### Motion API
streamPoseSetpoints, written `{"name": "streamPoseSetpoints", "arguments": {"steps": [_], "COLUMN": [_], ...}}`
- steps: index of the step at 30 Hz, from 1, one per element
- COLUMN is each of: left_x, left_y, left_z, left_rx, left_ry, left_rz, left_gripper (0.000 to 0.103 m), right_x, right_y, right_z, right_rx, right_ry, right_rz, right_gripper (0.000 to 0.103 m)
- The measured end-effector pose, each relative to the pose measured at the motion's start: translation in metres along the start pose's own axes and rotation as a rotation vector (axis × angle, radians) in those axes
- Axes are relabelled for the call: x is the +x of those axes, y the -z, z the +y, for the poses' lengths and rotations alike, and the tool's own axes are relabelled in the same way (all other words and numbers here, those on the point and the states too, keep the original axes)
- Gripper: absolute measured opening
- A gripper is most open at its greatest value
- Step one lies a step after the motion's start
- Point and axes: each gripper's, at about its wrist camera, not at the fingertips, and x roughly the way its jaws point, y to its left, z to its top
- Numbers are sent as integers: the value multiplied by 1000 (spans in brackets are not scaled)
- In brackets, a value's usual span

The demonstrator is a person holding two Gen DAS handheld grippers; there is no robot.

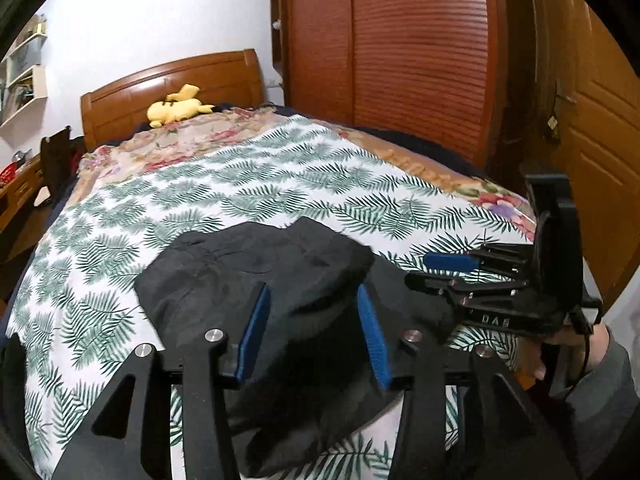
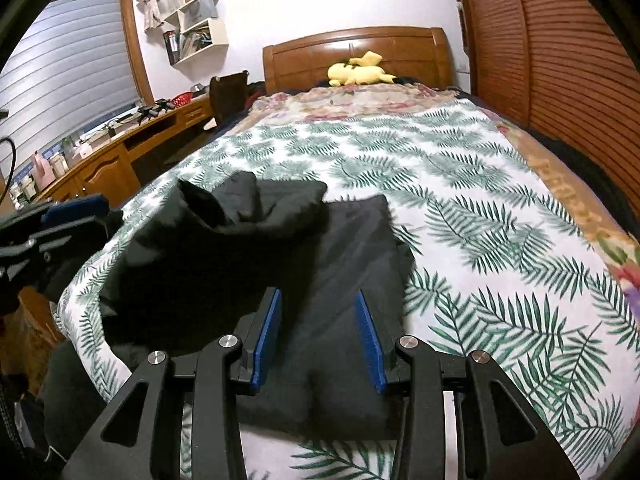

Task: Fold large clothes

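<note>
A black garment (image 1: 256, 276) lies partly folded in a heap on the leaf-print bedspread (image 1: 280, 176) near the foot of the bed. My left gripper (image 1: 312, 300) is open, its blue pads apart just above the garment's near part. My right gripper (image 2: 318, 300) is open above the garment (image 2: 256, 248), nothing between its pads. The right gripper also shows in the left wrist view (image 1: 440, 270) at the garment's right edge. The left gripper shows in the right wrist view (image 2: 76, 210) at the garment's left edge.
A yellow plush toy (image 2: 360, 70) lies by the wooden headboard (image 2: 356, 46). A wooden wardrobe (image 1: 400, 52) runs along the bed's right side. A desk (image 2: 120, 148) with small items and a chair (image 2: 228, 92) stand to the left. A floral blanket (image 2: 352, 100) covers the bed's head.
</note>
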Motion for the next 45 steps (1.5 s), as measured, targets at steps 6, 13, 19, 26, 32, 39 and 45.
{"name": "streamPoseSetpoints", "arguments": {"steps": [6, 13, 19, 26, 32, 39, 45], "left_x": [-12, -24, -27, -29, -31, -31, -31], "left_y": [18, 42, 59, 71, 76, 79, 79], "left_z": [25, 51, 65, 73, 79, 80, 79], "left_rx": [-2, -53, -86, -100, -111, -117, -107], "left_ry": [-59, -62, -72, -82, -89, -94, -94], "left_rz": [1, -19, -17, -8, -9, -6, -1], "left_gripper": [60, 79, 79, 79, 79, 79, 79], "right_x": [-14, -10, 12, 44, 61, 62, 24], "right_y": [-13, -12, -17, -20, -25, -28, -36], "right_z": [14, 26, 35, 35, 26, 28, 26], "right_rx": [-7, -30, -79, -88, -52, -59, -77], "right_ry": [-25, -82, -130, -158, -199, -223, -185], "right_rz": [-61, -83, -80, -44, 1, 7, -157], "right_gripper": [47, 50, 59, 64, 64, 16, 8]}}
